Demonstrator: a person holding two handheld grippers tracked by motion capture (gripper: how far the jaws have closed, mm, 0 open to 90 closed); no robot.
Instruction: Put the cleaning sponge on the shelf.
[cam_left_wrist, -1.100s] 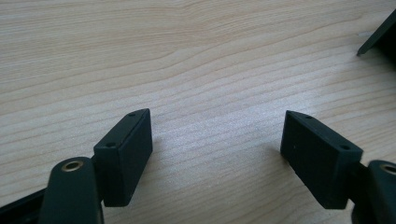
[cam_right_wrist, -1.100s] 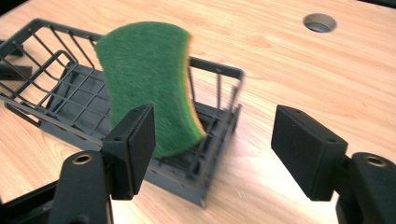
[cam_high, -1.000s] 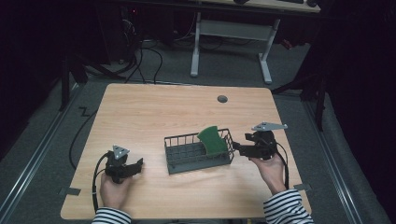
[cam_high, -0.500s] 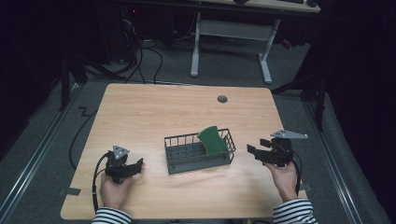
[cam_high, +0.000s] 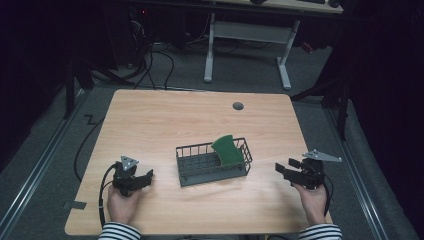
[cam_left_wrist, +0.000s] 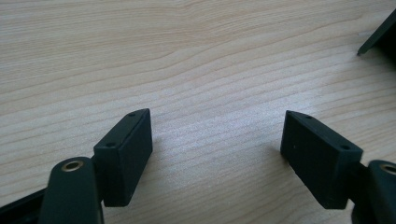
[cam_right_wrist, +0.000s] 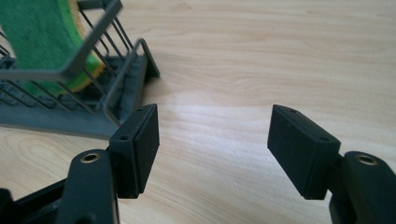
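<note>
Near the table's front edge I count one wire rack, one green sponge inside, two grippers: left gripper wide, right gripper wide, just narrowing, empty.

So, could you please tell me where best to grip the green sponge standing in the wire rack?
Probably by the sponge's upper edge, coming from above: it stands tilted on edge in the rack's right end, its top clear of the wires, which block a side approach.
</note>
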